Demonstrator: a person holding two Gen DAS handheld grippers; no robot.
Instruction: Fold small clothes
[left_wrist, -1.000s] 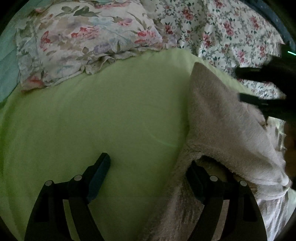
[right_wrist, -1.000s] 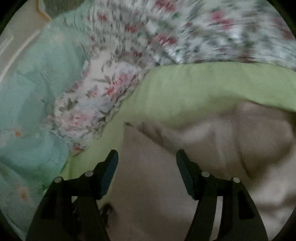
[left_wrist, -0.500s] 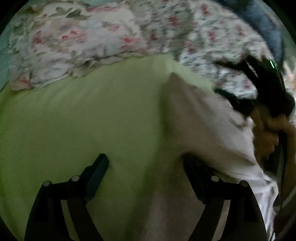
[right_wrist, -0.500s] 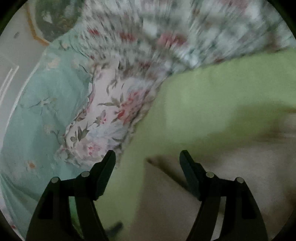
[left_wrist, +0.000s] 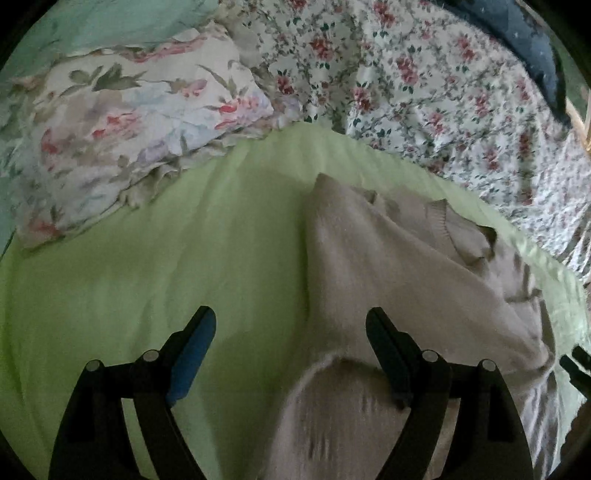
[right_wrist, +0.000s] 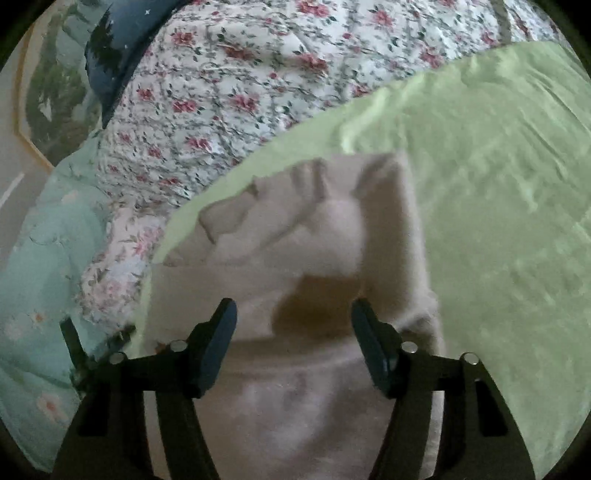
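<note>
While both hand-held grippers gape empty, the beige sweater (left_wrist: 388, 266) lies folded—fuzzy, rumpled.

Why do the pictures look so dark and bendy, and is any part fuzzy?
Both views are dim with black, rounded fisheye corners. Left wrist view: the beige garment smears near the bottom, while the floral pillow is sharp. Right wrist view: the garment is soft, with a shadow between the open fingers.

dim light. a bed with a lime green sheet (left_wrist: 155, 266), a floral pillow (left_wrist: 122, 122), a rose-print quilt (right_wrist: 236, 92), a navy cushion (right_wrist: 114, 48) and a framed picture (right_wrist: 48, 92) on the wall.
</note>
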